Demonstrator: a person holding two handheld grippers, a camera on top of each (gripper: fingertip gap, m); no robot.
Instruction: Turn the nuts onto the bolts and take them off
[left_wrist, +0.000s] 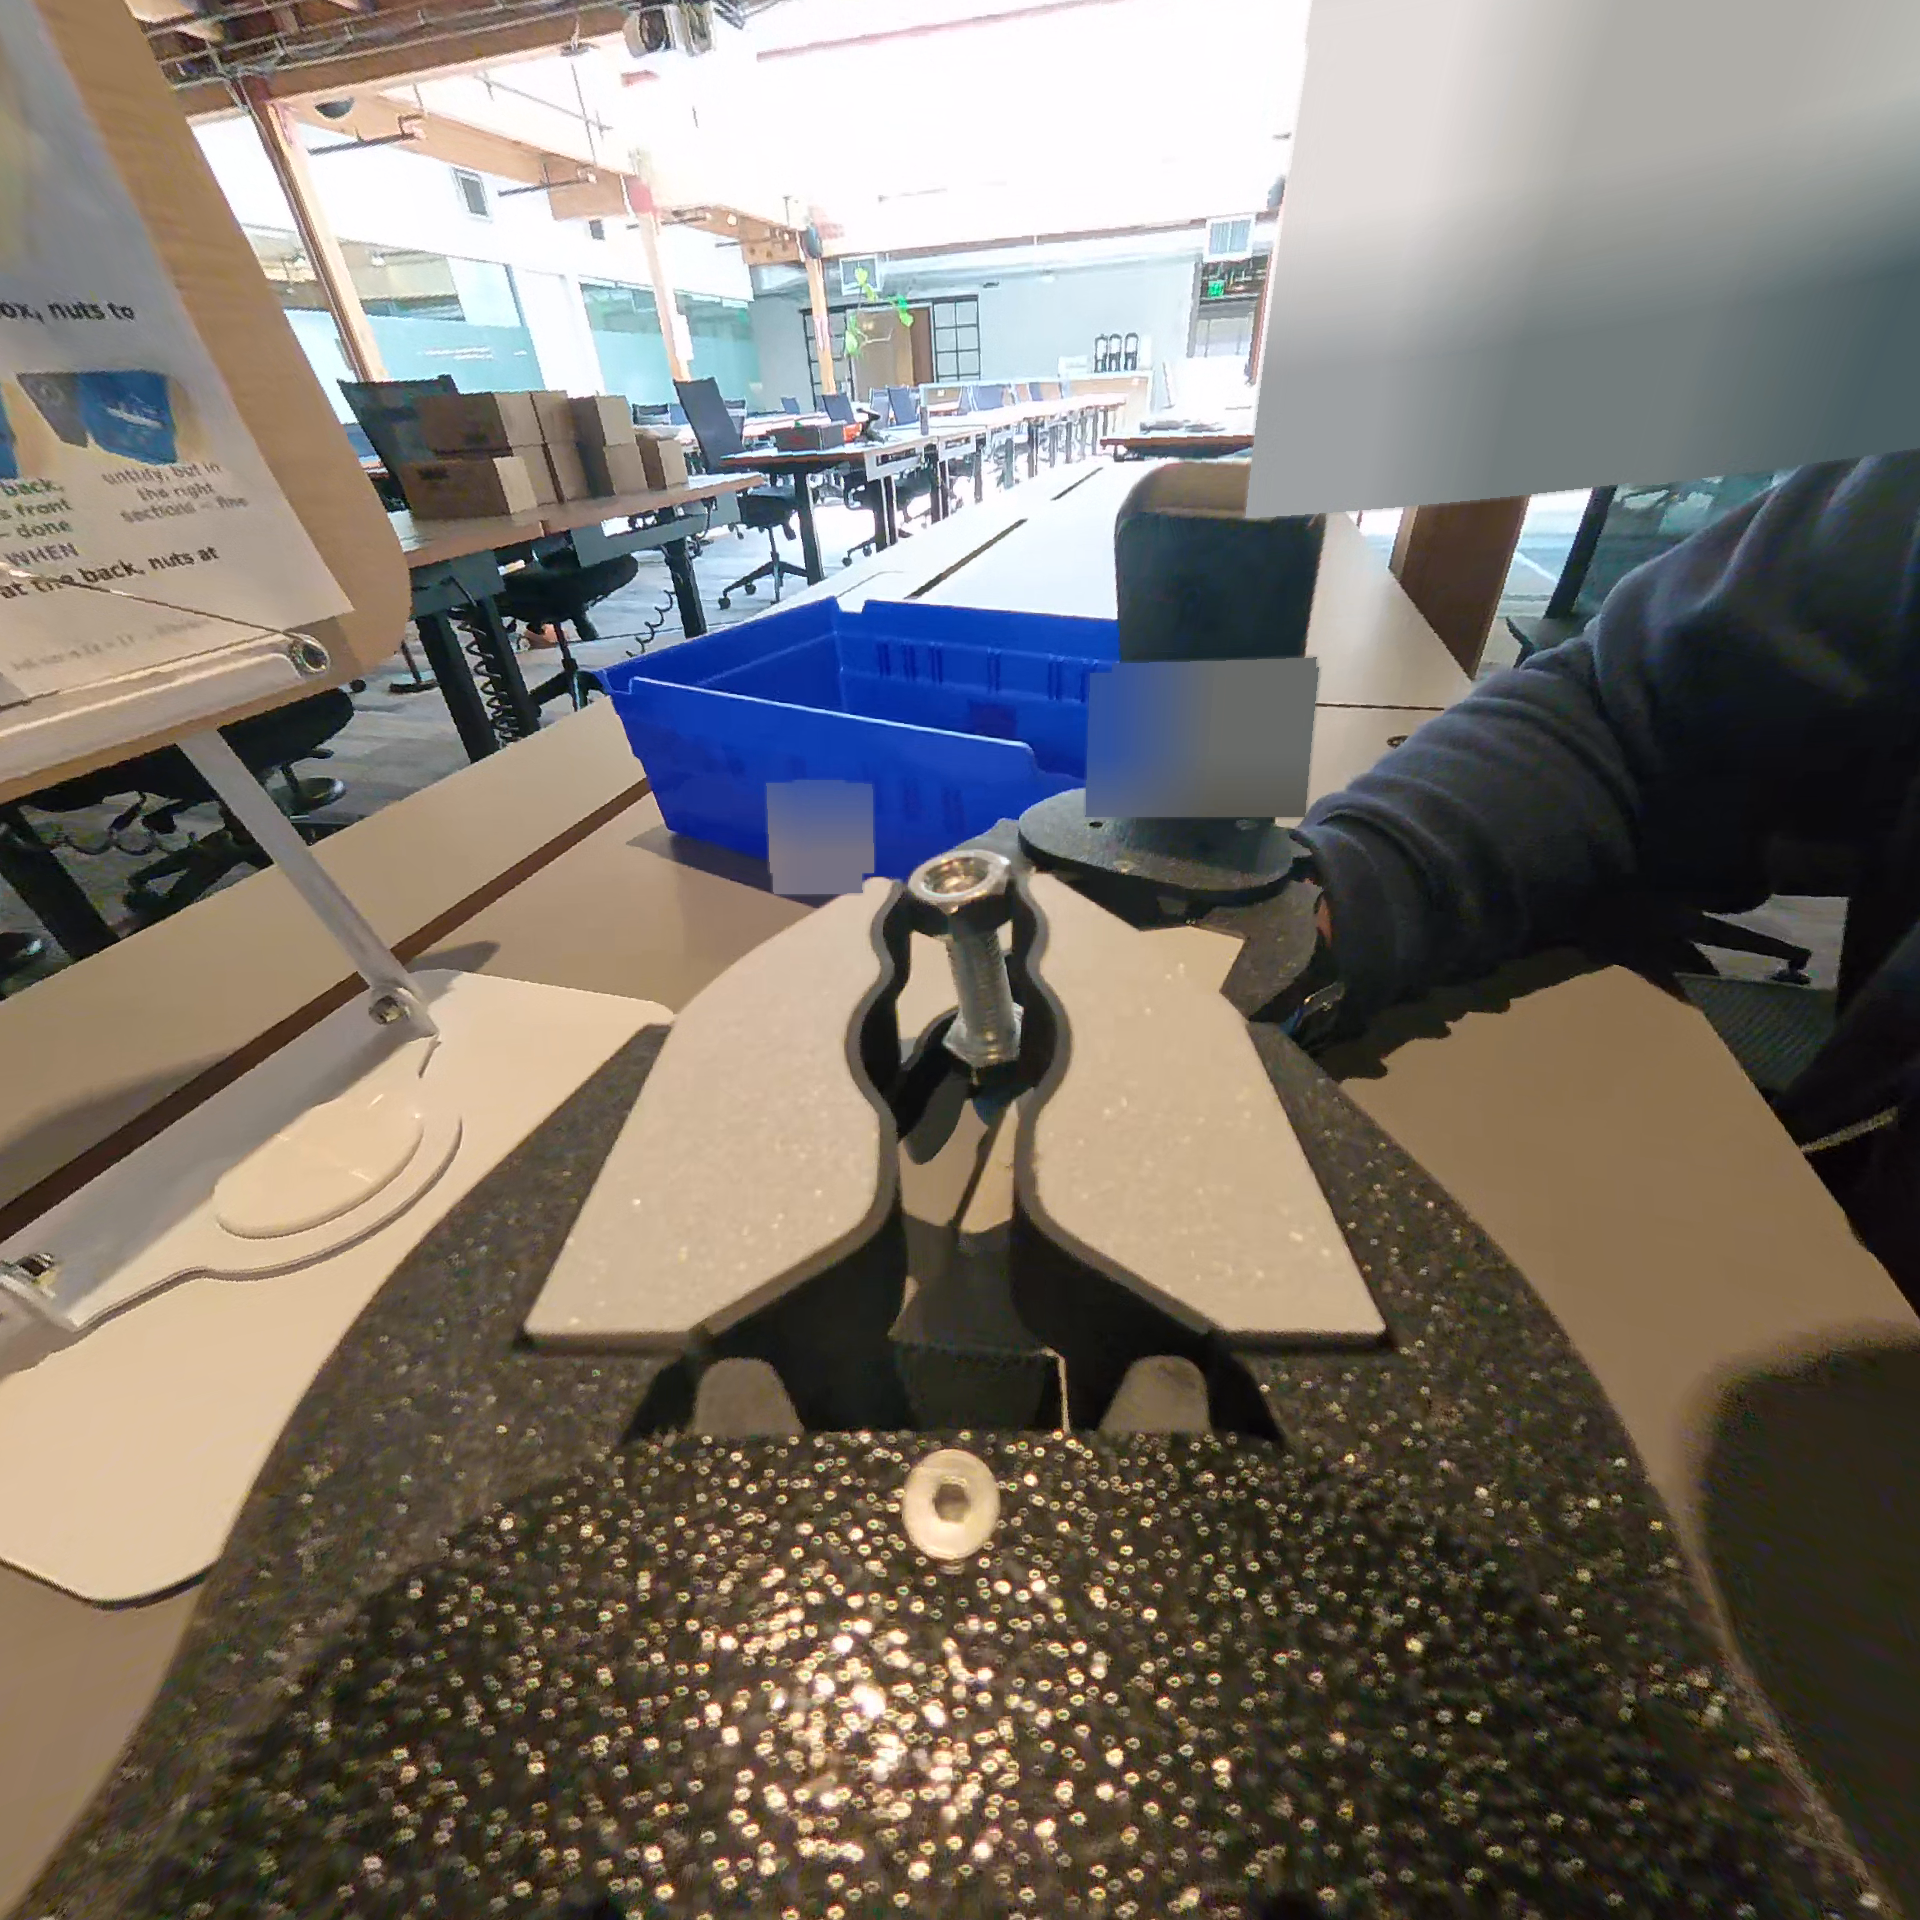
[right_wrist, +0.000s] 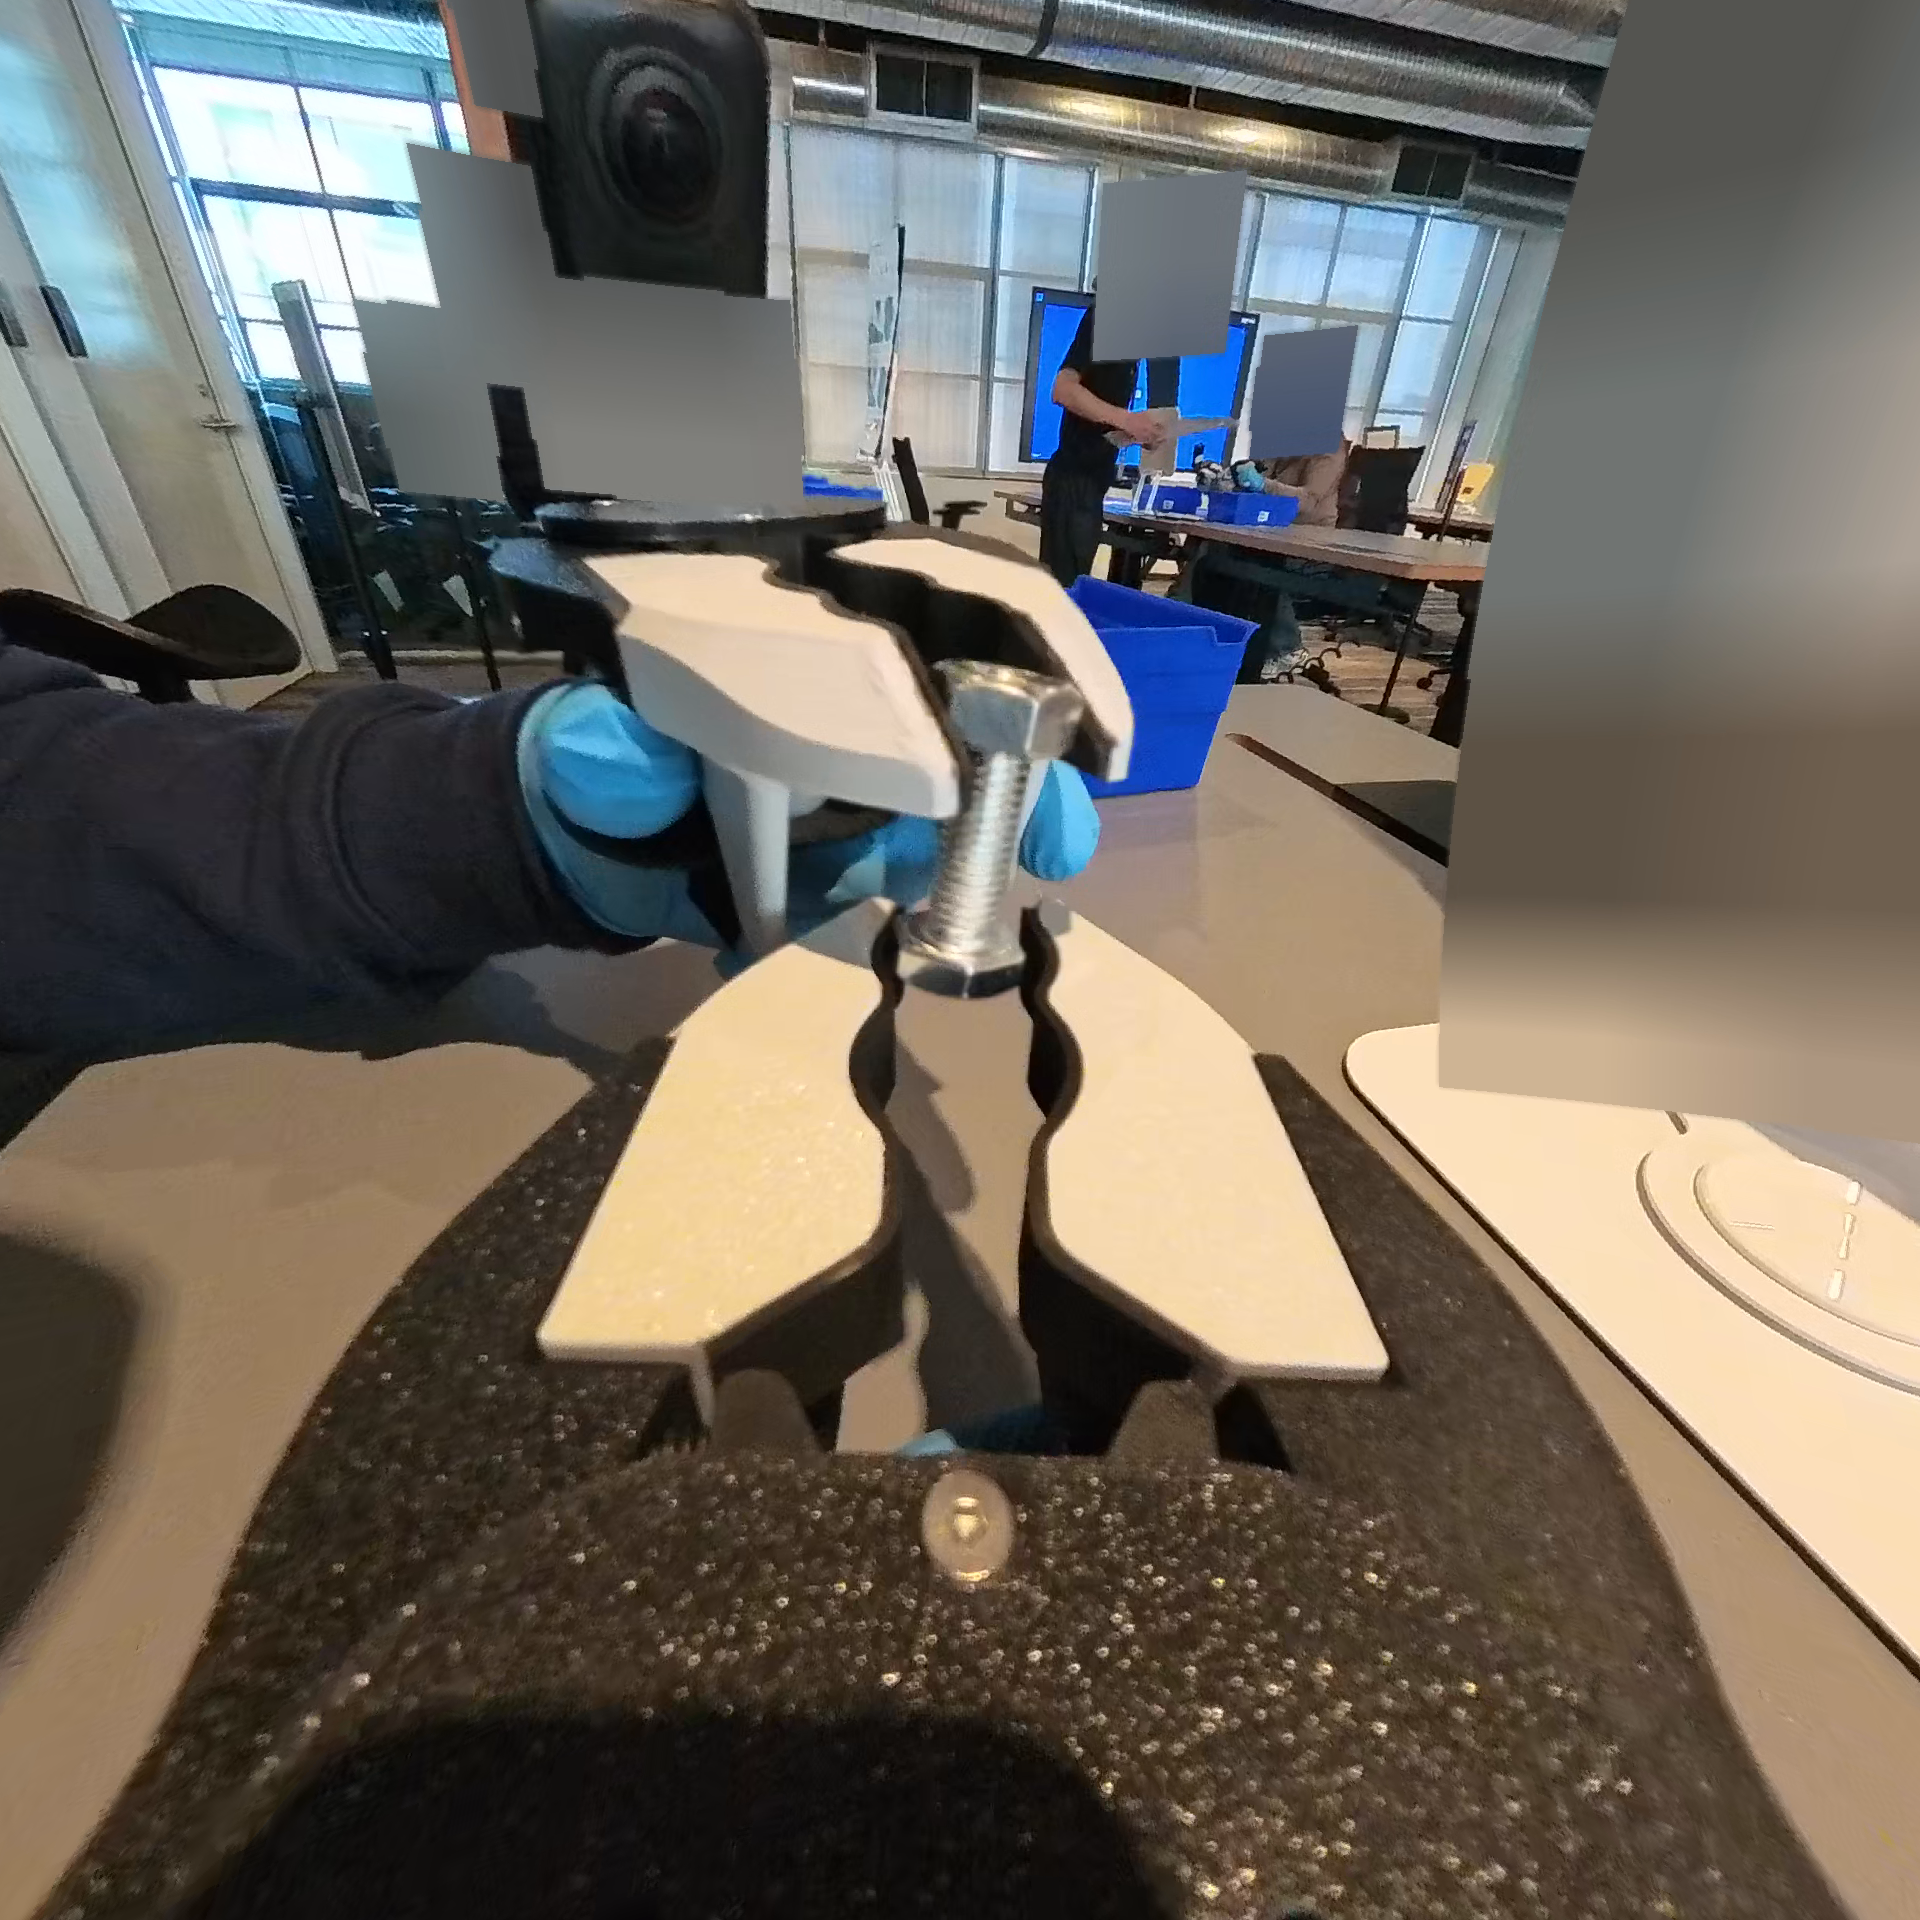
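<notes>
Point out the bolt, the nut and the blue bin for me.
bolt (right_wrist: 985, 831), right wrist view, on the threaded shank.
nut (right_wrist: 964, 968), right wrist view, on its hex side at the shank's lower end.
blue bin (left_wrist: 727, 758), left wrist view, on the near wall.

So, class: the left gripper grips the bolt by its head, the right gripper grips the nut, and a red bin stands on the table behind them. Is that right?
Not quite: the bin on the table is blue, not red, as the left wrist view shows. The rest holds: the left gripper grips the bolt by its head, the right gripper the nut.
</notes>
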